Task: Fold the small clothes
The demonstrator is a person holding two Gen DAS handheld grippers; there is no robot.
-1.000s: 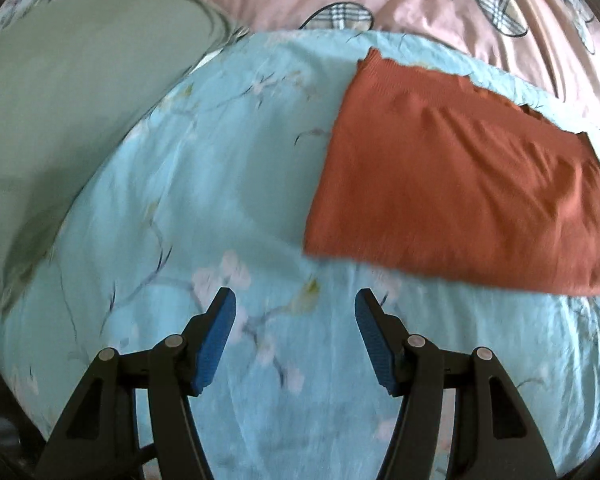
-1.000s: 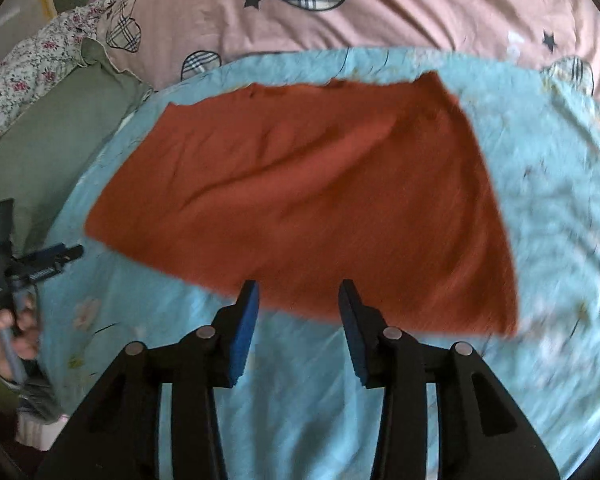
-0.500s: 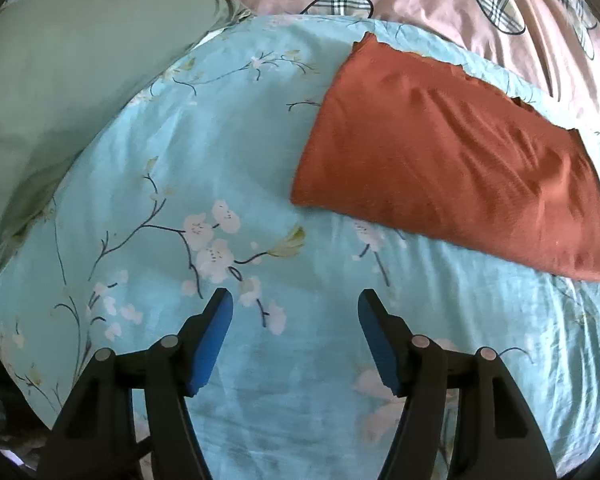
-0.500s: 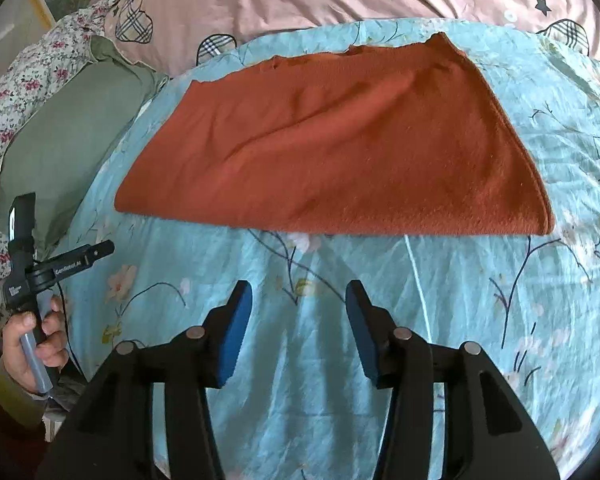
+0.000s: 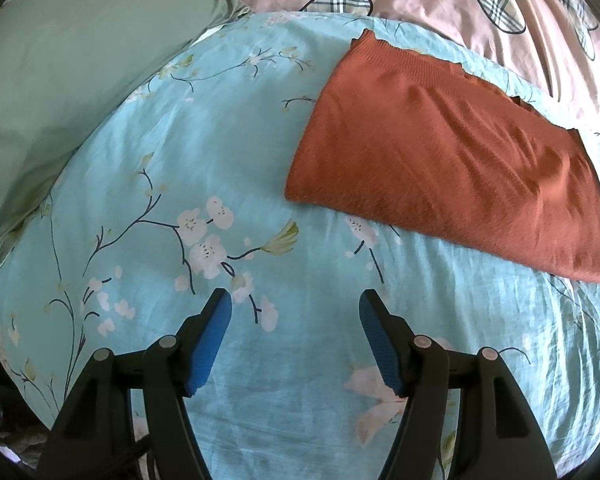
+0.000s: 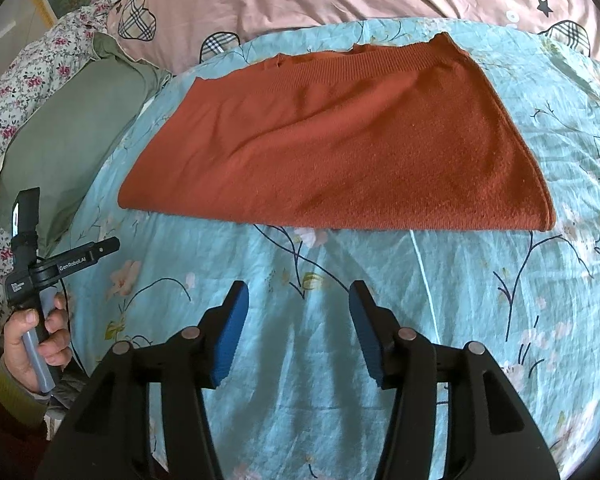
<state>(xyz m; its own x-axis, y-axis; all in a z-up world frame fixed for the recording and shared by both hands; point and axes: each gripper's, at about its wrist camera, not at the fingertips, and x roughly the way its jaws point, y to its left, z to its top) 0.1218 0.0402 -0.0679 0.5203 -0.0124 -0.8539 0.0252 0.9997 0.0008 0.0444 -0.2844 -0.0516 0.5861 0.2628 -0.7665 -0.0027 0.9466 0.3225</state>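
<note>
- Rust cloth [image 6: 332, 140] lies folded flat on the blue floral bed [image 6: 440, 320], near a green pillow [image 6: 64, 132].
- Left gripper [image 5: 296, 300] spread, nothing between its jaws.
- Right gripper [image 6: 298, 292] is opening over bare sheet, just short of the cloth's near edge.

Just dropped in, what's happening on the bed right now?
A person holds a two-finger gripper in each hand over a blue floral bedsheet. A rust-orange knit garment lies flat on it, folded over, with neither gripper touching it. The left gripper hangs open above bare sheet, nothing between its pads. The right gripper sits just short of the garment's near edge, its jaws opening and empty. A green pillow lies alongside.
</note>
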